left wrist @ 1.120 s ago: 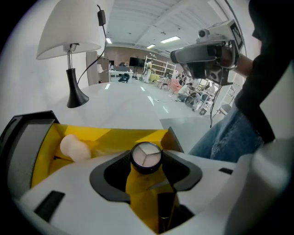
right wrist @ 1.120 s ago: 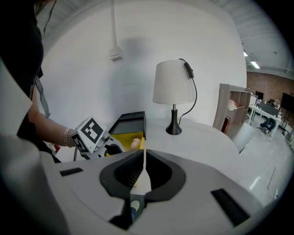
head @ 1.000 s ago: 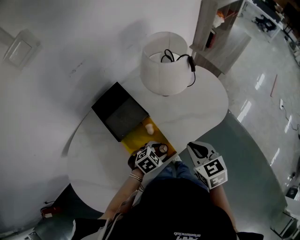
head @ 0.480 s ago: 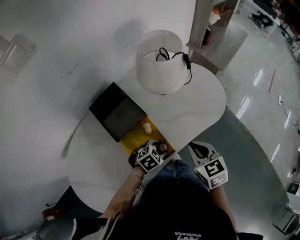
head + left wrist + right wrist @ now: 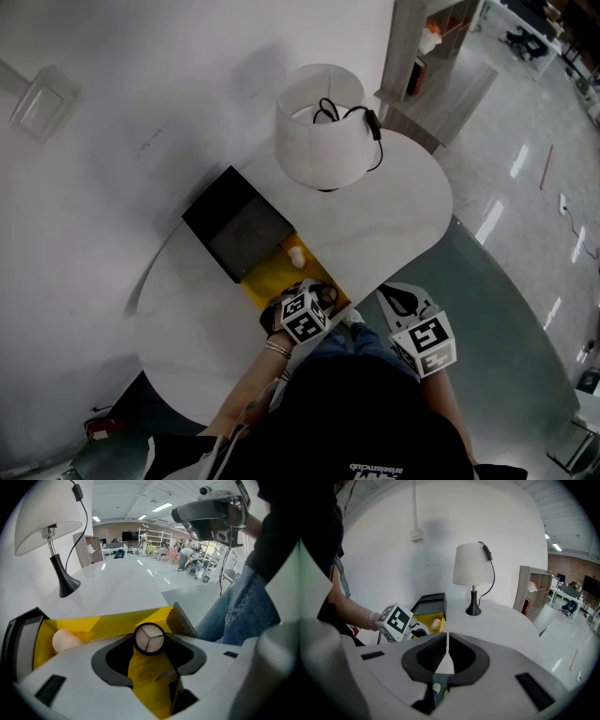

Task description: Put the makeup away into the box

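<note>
Black shirt, jeans, bracelets; white left tool and right tool.

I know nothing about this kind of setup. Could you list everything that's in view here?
table: 1, white, rounded, by the wall
lamp: 1, white shade, black foot, far end of the table
box: 1, yellow inside, black lid open, near edge of the table
sponge: 1, pale peach, inside the box
pot: 1, round, black rim, pale top, over the box
shelf: 1, grey wood, on the floor beyond the table
wall plate: 1, white, on the wall
person: 1, dark top, jeans, at the table's near edge
left gripper: 1, white, shut on the pot
right gripper: 1, white, shut, empty, off the table's edge
</note>
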A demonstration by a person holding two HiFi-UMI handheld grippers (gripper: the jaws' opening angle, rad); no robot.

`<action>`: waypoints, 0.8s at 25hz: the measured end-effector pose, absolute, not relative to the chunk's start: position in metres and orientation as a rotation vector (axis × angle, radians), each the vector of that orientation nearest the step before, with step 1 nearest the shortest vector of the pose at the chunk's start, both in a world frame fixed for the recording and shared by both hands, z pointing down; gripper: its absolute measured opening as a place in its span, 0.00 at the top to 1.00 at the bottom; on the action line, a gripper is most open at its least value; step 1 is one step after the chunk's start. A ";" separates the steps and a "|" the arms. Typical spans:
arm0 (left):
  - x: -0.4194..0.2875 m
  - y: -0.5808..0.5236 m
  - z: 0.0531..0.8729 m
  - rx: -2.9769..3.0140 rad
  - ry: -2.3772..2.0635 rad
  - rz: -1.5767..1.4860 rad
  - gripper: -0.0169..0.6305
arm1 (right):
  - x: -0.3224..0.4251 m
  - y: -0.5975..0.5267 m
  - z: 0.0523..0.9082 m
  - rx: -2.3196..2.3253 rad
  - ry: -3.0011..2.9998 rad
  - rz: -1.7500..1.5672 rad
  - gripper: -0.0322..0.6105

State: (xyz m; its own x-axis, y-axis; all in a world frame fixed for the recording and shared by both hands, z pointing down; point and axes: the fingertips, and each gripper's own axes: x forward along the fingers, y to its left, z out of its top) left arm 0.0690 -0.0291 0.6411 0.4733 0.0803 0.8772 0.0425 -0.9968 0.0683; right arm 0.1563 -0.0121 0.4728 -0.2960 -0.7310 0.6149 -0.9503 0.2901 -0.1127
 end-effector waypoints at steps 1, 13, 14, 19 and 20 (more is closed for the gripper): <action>0.069 -0.029 0.641 2.663 0.104 1.592 0.62 | 0.156 -0.012 0.472 1.501 -2.115 0.650 0.90; 0.067 -0.039 0.604 2.723 -0.075 1.396 0.62 | 0.154 -0.004 0.473 1.482 -2.130 0.655 0.90; 0.066 -0.039 0.599 2.730 -0.096 1.375 0.62 | 0.153 -0.004 0.474 1.472 -2.134 0.654 0.90; 0.062 -0.045 0.573 2.782 -0.243 1.272 0.62 | 0.143 -0.008 0.473 1.395 -2.172 0.635 0.90; 0.062 -0.046 0.567 2.790 -0.275 1.243 0.62 | 0.140 -0.010 0.472 1.376 -2.183 0.629 0.90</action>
